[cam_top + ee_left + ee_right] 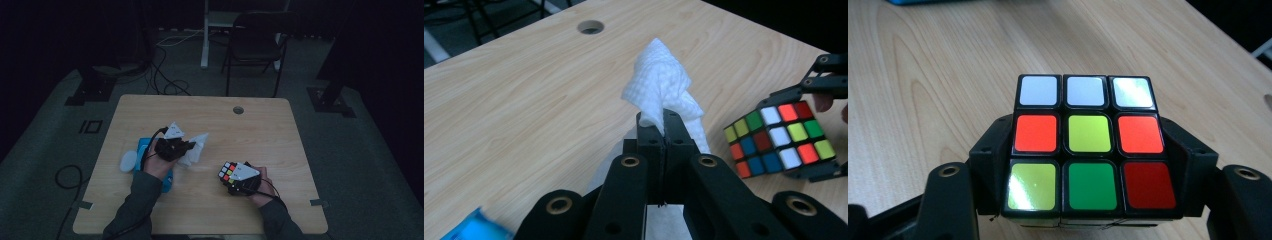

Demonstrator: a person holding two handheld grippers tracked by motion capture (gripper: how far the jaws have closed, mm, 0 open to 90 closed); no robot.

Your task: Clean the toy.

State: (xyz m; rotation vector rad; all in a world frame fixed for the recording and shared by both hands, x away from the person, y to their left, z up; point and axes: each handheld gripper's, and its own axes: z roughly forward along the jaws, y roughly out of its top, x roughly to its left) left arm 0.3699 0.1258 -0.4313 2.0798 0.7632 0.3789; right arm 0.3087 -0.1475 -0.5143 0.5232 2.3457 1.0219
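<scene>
High view: the left tongs (186, 148) are clamped on a white tissue (196, 149), and the right tongs (231, 176) grip a colour cube (228, 173) by two opposite sides, held just above the worktop (260, 130). In the left gripper view the tissue (664, 87) rises in a crumpled peak straight out of the closed jaws, with the cube (781, 137) off to the right of them and apart from it.

Likely trouble, as I judge it: only a thin fold of tissue is pinched, so a firm rub against the cube could tear it or pull it free. The cube (1087, 145) sits between the right jaws on smooth faces; a sideways push from the tissue could twist a layer or slide it out.

Count: one tissue, one cube, two tongs, one blue packet (145, 147) under the left hand (156, 165), one white round object (128, 161) beside it.
</scene>
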